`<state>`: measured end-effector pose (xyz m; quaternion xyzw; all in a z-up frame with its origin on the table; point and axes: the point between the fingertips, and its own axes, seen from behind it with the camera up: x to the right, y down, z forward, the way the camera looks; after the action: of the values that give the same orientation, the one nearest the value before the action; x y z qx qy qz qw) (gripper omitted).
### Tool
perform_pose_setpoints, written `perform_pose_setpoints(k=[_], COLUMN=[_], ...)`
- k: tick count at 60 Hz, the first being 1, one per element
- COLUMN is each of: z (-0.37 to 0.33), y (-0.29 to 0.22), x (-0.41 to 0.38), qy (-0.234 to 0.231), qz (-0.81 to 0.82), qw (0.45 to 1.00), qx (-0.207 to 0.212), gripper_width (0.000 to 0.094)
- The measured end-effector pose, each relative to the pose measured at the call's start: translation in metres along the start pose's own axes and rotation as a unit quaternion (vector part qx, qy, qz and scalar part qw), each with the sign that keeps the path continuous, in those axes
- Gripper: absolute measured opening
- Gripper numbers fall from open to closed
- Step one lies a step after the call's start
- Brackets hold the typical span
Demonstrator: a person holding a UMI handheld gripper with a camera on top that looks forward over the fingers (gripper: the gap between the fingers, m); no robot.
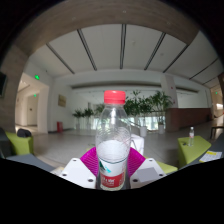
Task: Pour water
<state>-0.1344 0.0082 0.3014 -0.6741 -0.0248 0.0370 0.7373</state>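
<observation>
A clear plastic bottle [113, 140] with a red cap and a red and white label stands upright between my gripper's [112, 168] fingers. Both magenta pads [90, 162] press on its lower body at either side. The bottle holds water to about halfway up. It is held up in the air, with the room behind it. A white cup [136, 143] shows just behind the bottle to the right, partly hidden by it.
A large hall lies beyond, with a panelled ceiling, potted plants [150, 104] along the far wall, yellow-green chairs [194, 149] at the right and left, and a pale table surface [60, 147] ahead.
</observation>
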Motion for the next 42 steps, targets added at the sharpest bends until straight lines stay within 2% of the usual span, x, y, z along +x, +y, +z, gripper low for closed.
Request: perform_pose_setpoints(k=[3,4,12,27,28,29,33,34,35,37,42], z=[0.008,-0.012,-0.002,-0.013,-0.018,-0.015,-0.008,-0.015,-0.016,-0.017,-0.017], y=[0.034,0.028,0.117,0.217,0.219,0.211,0.212,0.212,0.213,0.212,0.212], x=[0.022,0.017,0.068,0.097,0.097,0.096,0.100,0.098,0.098,0.097,0.097], qy=[0.015,0.019,0.044,0.047,0.046,0.046,0.050,0.051,0.051,0.050,0.052], qz=[-0.015,-0.018,-0.032,-0.031,-0.030,-0.029,-0.020,-0.021,-0.021,-0.024,-0.031], qw=[0.999,0.999,0.993,0.982,0.982,0.986,0.985,0.985,0.985,0.985,0.983], qx=[-0.025,-0.036,-0.104,-0.182,-0.181,-0.159,-0.161,-0.162,-0.164,-0.162,-0.174], gripper_width=[0.0329,0.0330,0.0328,0.0333,0.0336,0.0339,0.0339,0.0400,0.0384,0.0453,0.0537])
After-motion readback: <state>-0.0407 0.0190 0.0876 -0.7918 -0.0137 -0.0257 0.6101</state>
